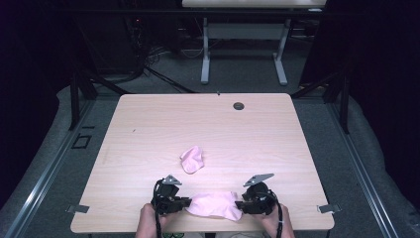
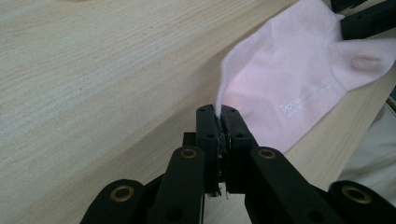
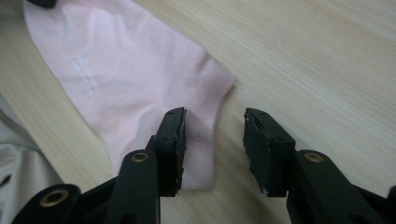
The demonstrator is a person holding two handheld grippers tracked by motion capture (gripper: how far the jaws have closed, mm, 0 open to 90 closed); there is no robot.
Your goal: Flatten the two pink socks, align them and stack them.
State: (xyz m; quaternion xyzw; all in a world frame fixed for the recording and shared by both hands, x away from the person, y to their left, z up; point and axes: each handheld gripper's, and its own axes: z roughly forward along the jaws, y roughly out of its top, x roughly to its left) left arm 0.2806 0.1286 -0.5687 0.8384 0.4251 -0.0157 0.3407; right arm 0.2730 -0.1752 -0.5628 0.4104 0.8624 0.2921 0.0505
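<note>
Pink sock [image 1: 214, 204] lies flat at the near edge of the table [image 1: 148, 129], one end pinched in the clenched left gripper [image 2: 218, 112]. At its other end the right gripper [image 3: 212, 133] stands released, jaws parted over the cuff. A second, crumpled sock [image 1: 192, 159] sits just beyond it.

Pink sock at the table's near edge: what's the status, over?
Left gripper jaws shut on the pink sock. Right gripper jaws open over its other end, not pinching. Second sock crumpled farther up the table, clear of the work.
</note>
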